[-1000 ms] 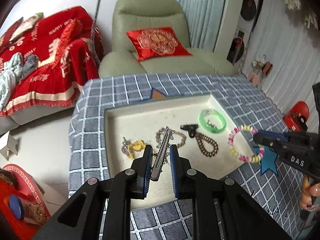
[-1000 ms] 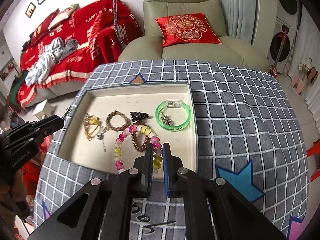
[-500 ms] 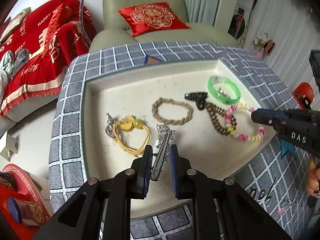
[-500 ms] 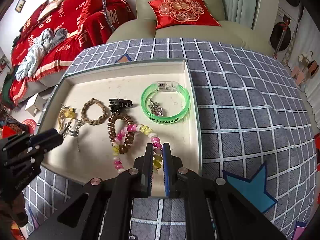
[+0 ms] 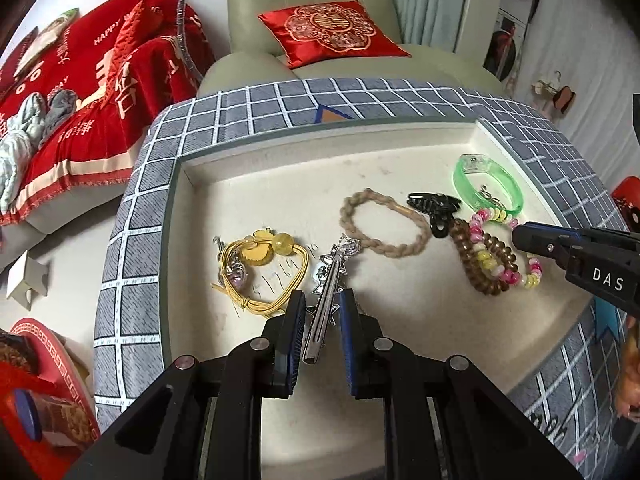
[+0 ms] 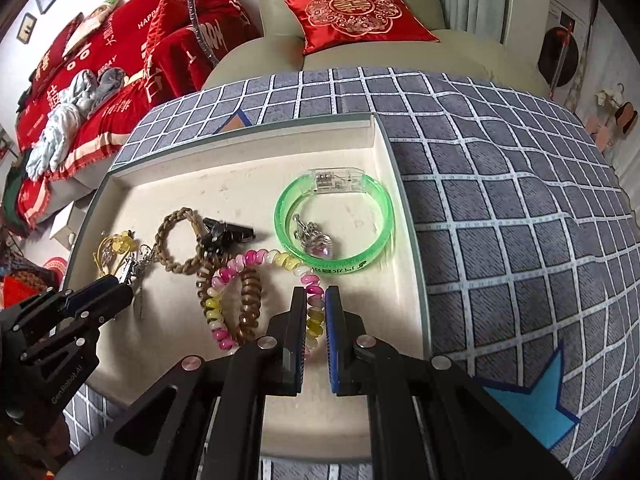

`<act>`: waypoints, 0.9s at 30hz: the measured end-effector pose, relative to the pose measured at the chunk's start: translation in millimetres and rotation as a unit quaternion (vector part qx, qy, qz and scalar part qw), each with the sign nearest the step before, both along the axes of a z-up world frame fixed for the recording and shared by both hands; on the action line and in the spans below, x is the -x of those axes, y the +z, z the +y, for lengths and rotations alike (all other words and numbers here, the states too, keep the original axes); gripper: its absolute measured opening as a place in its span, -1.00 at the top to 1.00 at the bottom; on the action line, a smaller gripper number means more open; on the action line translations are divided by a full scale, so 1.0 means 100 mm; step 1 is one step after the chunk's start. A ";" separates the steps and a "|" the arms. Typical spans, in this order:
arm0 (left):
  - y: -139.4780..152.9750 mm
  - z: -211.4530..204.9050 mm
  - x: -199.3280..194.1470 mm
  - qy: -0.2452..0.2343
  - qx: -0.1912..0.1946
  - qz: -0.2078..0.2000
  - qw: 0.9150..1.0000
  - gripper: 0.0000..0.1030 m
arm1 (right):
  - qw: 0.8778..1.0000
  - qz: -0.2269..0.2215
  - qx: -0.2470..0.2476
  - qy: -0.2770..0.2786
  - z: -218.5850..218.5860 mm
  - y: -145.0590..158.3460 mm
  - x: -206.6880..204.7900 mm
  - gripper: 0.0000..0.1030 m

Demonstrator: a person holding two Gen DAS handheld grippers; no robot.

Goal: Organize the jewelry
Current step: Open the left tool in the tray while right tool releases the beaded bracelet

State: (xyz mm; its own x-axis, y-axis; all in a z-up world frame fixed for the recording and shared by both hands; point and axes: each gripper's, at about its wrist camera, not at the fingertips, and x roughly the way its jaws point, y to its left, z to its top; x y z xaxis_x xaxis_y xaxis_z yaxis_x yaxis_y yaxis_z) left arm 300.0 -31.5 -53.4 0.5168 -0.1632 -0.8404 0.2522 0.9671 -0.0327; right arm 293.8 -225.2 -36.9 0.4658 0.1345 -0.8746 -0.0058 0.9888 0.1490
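Jewelry lies spread in a shallow cream tray [image 5: 192, 168] set on a table covered by a grey cloth with a white grid [image 6: 500, 208]. Against a second ago, both of my grippers have come down toward the tray, so its contents now loom larger in both wrist views; the pink-and-yellow coil bracelet [image 6: 256, 258], which hung over the tray's near right part earlier, now lies draped across the brown coil hair tie [image 6: 250, 304].

My left gripper [image 5: 322, 312] has its jaws closed on a silver metal hair clip [image 5: 330, 280] studded with star shapes, its far end reaching toward the braided tan rope bracelet [image 5: 384, 232]. My right gripper [image 6: 316, 312] has its jaws nearly together, pinching the near loop of the coil bracelet.

Readable writing: "DAS" in white on the right gripper's black body in the left view, and "GenRobot.AI" on the left gripper's body in the right view. The red blanket [image 5: 100, 80] carries "HAPPY"; the green band's print is too small to read.

The translucent green plastic bangle [image 6: 334, 224] has a clear clasp block and rings a small metal charm [image 6: 314, 238]. A black claw clip [image 5: 434, 210] sits beside the rope bracelet. At the tray's left lies a yellow cord hair tie [image 5: 264, 276] with amber beads.
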 end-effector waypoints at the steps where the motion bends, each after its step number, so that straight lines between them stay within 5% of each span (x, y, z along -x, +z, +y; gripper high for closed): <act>1: 0.00 0.00 -0.01 0.002 0.001 0.000 1.000 0.34 | 1.000 0.001 -0.001 -0.001 0.01 -0.01 -0.01 0.81; 18: -0.02 -0.09 0.09 0.003 -0.021 -0.011 1.000 0.34 | 1.000 0.012 -0.021 -0.004 -0.01 -0.06 0.00 0.78; 21: -0.03 -0.08 0.13 0.002 -0.022 -0.013 1.000 0.34 | 1.000 0.012 -0.028 -0.005 -0.01 -0.05 0.02 0.50; 23: -0.03 -0.09 0.15 0.001 -0.025 -0.016 1.000 0.34 | 1.000 0.004 -0.030 -0.007 -0.01 -0.02 0.05 -0.01; 27: -0.02 -0.08 0.18 0.008 -0.033 -0.021 0.999 0.34 | 0.999 -0.009 -0.045 -0.002 0.00 0.09 0.11 -0.04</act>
